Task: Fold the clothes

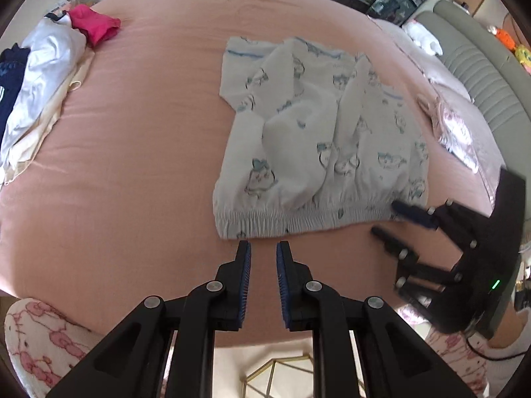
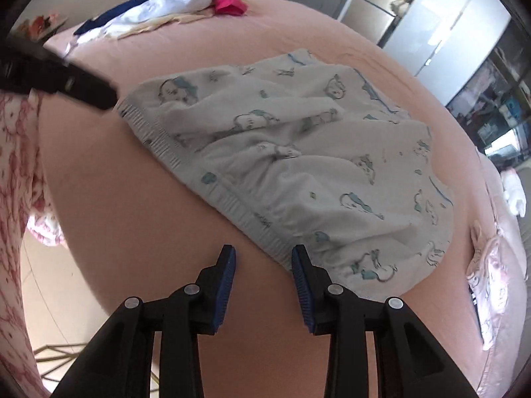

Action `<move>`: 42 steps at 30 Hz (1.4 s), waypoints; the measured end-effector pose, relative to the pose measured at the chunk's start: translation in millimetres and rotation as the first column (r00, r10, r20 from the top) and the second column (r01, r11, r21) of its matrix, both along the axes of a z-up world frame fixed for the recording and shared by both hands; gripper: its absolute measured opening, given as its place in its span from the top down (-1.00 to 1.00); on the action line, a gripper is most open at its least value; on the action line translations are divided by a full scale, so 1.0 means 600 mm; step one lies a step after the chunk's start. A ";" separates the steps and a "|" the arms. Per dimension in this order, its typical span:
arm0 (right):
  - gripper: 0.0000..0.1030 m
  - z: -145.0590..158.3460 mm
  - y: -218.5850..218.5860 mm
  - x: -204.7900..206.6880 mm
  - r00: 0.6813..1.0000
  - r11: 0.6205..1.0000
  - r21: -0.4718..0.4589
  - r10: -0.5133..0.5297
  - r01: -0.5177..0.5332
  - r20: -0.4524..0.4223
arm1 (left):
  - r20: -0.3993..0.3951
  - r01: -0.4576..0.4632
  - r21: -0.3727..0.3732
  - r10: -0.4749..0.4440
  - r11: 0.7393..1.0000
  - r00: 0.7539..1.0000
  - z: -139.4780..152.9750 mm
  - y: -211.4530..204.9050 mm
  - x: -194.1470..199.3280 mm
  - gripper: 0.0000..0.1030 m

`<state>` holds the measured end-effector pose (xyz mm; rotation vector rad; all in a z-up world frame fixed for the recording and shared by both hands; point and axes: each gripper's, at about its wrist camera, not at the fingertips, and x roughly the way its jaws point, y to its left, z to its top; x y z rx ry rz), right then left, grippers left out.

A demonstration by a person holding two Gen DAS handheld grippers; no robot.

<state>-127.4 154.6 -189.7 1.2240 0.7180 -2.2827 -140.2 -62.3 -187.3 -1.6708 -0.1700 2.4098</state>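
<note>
Item: one pair of white printed shorts (image 1: pixel 318 146), lying flat but rumpled on our pink bed (image 1: pixel 139 152), the elastic waistband (image 1: pixel 298 220) turned toward us and the leg openings pointing away, so the long axis runs away from both tools. Our left gripper (image 1: pixel 264 248) stands just short of the waistband's left part, jaws a narrow gap apart and gripping nothing. Our right gripper (image 2: pixel 264 255) is released at the waistband's right end, jaws apart with nothing pinched, one finger (image 2: pixel 300 265) over the hem; a clothes pile (image 1: pixel 39 76) lies far off left.
</note>
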 end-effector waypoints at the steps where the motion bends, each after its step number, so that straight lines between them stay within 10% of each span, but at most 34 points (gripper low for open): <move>1: 0.35 0.010 0.015 -0.010 0.999 0.998 -0.045 -0.047 0.047 0.002 | 0.007 0.030 -0.003 -0.030 1.000 1.000 -0.006 0.010 0.002 0.73; 7: 0.35 0.031 0.052 -0.048 0.994 0.991 -0.094 -0.089 0.096 0.070 | 0.016 0.190 -0.086 -0.190 0.978 0.982 -0.040 0.085 -0.003 0.73; 12: 0.30 0.043 0.026 0.004 0.989 0.990 -0.103 0.107 -0.097 0.098 | -0.039 0.076 -0.121 -0.081 0.990 0.996 -0.033 0.058 -0.031 0.73; 24: 0.28 0.033 -0.084 -0.052 0.999 0.995 -0.094 0.034 -0.034 -0.002 | -0.171 0.024 -0.031 -0.029 0.999 0.985 0.048 0.005 -0.084 0.73; 27: 0.28 0.009 -0.098 -0.063 0.994 0.997 0.008 0.082 -0.083 0.065 | -0.128 -0.024 -0.038 0.019 0.999 0.992 0.039 -0.019 -0.074 0.73; 32: 0.17 0.051 -0.064 -0.018 0.982 0.984 -0.103 0.157 -0.146 0.107 | 0.029 0.011 -0.165 -0.007 0.986 1.000 -0.017 -0.049 -0.038 0.73; 42: -0.05 0.021 -0.085 -0.023 0.989 0.990 -0.126 0.075 -0.059 0.127 | -0.018 0.024 0.017 -0.024 1.000 1.000 -0.010 -0.031 -0.088 0.73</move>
